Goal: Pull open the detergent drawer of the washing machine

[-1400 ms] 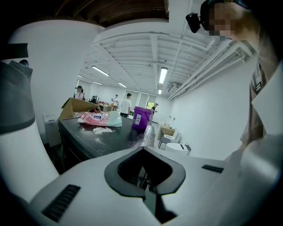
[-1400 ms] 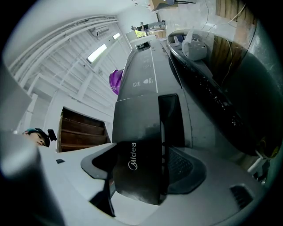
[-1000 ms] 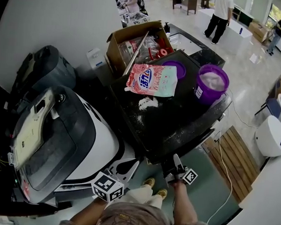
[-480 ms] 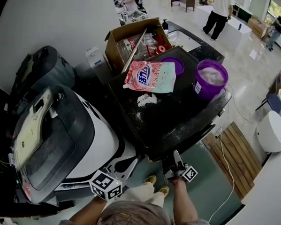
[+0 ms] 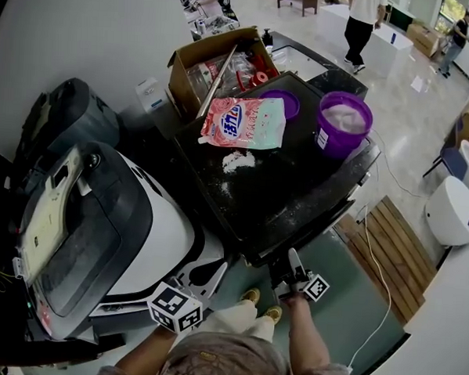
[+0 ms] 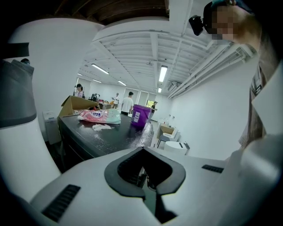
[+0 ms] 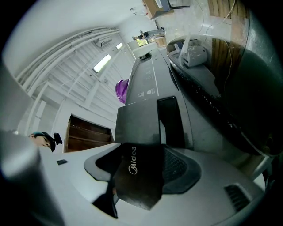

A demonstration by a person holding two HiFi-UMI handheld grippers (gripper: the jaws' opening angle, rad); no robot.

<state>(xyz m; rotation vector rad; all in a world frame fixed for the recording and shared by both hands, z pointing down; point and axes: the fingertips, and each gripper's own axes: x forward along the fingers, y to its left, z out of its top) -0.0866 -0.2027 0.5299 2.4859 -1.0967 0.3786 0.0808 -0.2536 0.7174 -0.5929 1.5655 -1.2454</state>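
The detergent drawer (image 7: 135, 174) sits at the near top edge of the washing machine (image 5: 273, 193), dead ahead of the right hand-held gripper (image 5: 291, 266), which is clenched on its Midea-marked front. The slide axis looks to run far-to-near, so the pull should go straight back twd the person. The left hand-held gripper (image 5: 218, 272) hangs just left, jaws together on nothing. The head view hides the drawer under the machine's top lip; only the right gripper view shows the front betw. the jaws, tho not how far out it is.
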